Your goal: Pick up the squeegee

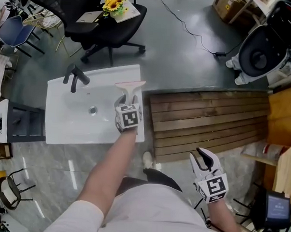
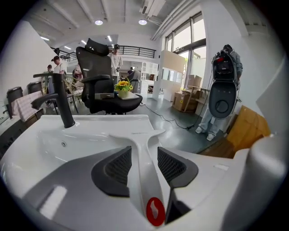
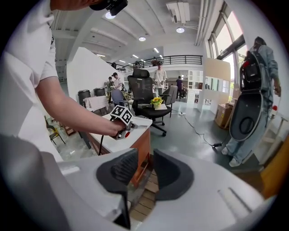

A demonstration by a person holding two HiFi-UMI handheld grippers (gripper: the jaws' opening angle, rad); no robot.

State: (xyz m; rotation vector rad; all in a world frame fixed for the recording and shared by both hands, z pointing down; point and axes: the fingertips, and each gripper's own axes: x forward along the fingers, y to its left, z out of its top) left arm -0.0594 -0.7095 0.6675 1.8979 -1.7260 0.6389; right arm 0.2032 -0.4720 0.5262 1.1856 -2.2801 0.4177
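The white squeegee (image 1: 131,90) lies on the right rim of the white sink (image 1: 63,131), blade end away from me. My left gripper (image 1: 126,103) is down over its handle. In the left gripper view the squeegee's handle (image 2: 143,149) runs between the two dark pads (image 2: 118,165), a red mark at its near end; the jaws stand wide and a thin gap shows on each side. My right gripper (image 1: 202,158) hangs low at the right over the floor, apart from the sink, jaws slightly parted with nothing between them (image 3: 144,170).
A black faucet (image 1: 75,78) stands at the sink's back left. A slatted wooden platform (image 1: 208,119) lies right of the sink. A black office chair (image 1: 99,19) carrying yellow flowers (image 1: 115,5) is behind it, and a white machine (image 1: 260,52) stands at far right.
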